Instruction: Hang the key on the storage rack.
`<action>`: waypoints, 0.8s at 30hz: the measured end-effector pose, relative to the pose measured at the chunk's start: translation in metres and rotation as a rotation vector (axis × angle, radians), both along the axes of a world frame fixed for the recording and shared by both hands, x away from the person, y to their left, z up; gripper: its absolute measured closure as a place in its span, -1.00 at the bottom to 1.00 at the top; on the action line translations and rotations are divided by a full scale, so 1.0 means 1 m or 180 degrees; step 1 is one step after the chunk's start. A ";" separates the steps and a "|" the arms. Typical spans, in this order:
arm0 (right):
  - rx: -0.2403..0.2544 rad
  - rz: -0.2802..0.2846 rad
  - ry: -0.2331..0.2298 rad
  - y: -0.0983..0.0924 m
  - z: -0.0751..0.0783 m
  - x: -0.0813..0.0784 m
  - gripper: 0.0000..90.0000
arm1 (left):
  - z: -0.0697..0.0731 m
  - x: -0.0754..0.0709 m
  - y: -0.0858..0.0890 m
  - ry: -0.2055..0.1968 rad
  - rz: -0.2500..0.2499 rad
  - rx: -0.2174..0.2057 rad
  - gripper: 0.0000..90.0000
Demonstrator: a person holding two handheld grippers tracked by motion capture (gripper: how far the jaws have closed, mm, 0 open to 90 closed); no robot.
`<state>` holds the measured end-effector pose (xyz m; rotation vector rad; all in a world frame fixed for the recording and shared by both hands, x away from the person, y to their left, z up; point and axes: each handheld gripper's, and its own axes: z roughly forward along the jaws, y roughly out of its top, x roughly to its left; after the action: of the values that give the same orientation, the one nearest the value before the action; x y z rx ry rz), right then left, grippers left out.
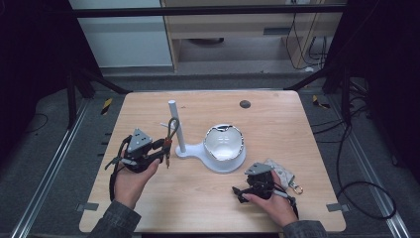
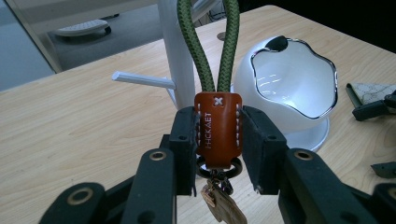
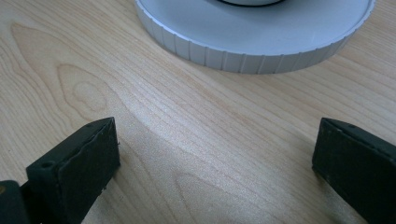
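Clamping the orange leather tab of a keychain, the left gripper holds it mid-frame — the right gripper gapes wide over bare table, empty.

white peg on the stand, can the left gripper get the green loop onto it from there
Probably yes. The left gripper is shut on the keychain at its leather tab, and the green loop stands free above the jaws, right beside the white stand, with nothing between loop and side peg.
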<state>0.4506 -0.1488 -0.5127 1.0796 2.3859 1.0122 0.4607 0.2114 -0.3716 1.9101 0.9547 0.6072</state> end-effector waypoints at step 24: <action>-0.0001 -0.0002 -0.0001 0.000 0.000 0.000 -0.98 | -0.022 0.022 -0.006 0.0149 0.0115 -0.0003 0.47</action>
<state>0.4503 -0.1489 -0.5129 1.0798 2.3852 1.0119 0.4825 0.2056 -0.3939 1.9173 1.0208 0.5851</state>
